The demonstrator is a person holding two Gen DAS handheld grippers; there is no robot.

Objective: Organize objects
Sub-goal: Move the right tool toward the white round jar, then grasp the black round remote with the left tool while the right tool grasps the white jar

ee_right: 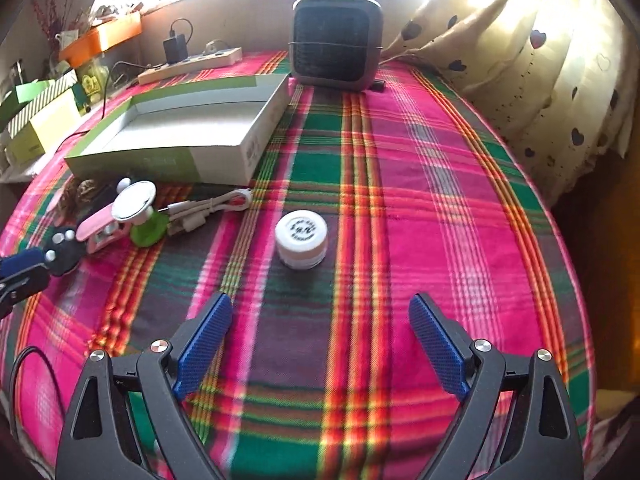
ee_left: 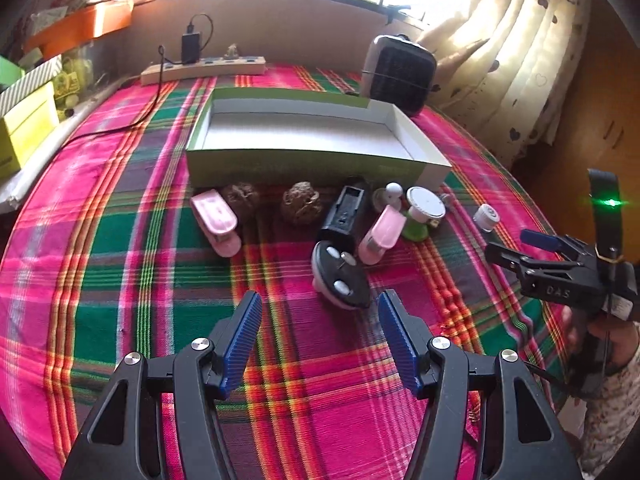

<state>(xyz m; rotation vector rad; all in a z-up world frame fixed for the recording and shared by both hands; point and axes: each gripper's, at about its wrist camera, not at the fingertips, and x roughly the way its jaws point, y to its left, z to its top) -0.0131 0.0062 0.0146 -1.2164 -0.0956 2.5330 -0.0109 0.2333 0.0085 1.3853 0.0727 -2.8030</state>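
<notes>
An open green-and-white box (ee_left: 304, 160) (ee_right: 168, 160) lies on the plaid cloth, nothing inside it. Along its near side sit two pink clips (ee_left: 216, 220) (ee_left: 382, 234), two brown fibre balls (ee_left: 300, 202), a black holder (ee_left: 344, 216), a black oval gadget with white buttons (ee_left: 342, 280), a green-based round mirror (ee_left: 424, 206) (ee_right: 134, 200) and a white cable (ee_right: 208, 210). My left gripper (ee_left: 320, 304) hangs open just short of the oval gadget. A small white jar (ee_right: 302, 238) (ee_left: 486, 216) stands apart, ahead of my open right gripper (ee_right: 320, 316).
A black fan heater (ee_right: 338, 40) stands at the back of the table, a power strip (ee_left: 204, 68) with a charger to its left. Boxes (ee_left: 28, 128) crowd the left side. A heart-print curtain (ee_right: 540, 60) hangs on the right.
</notes>
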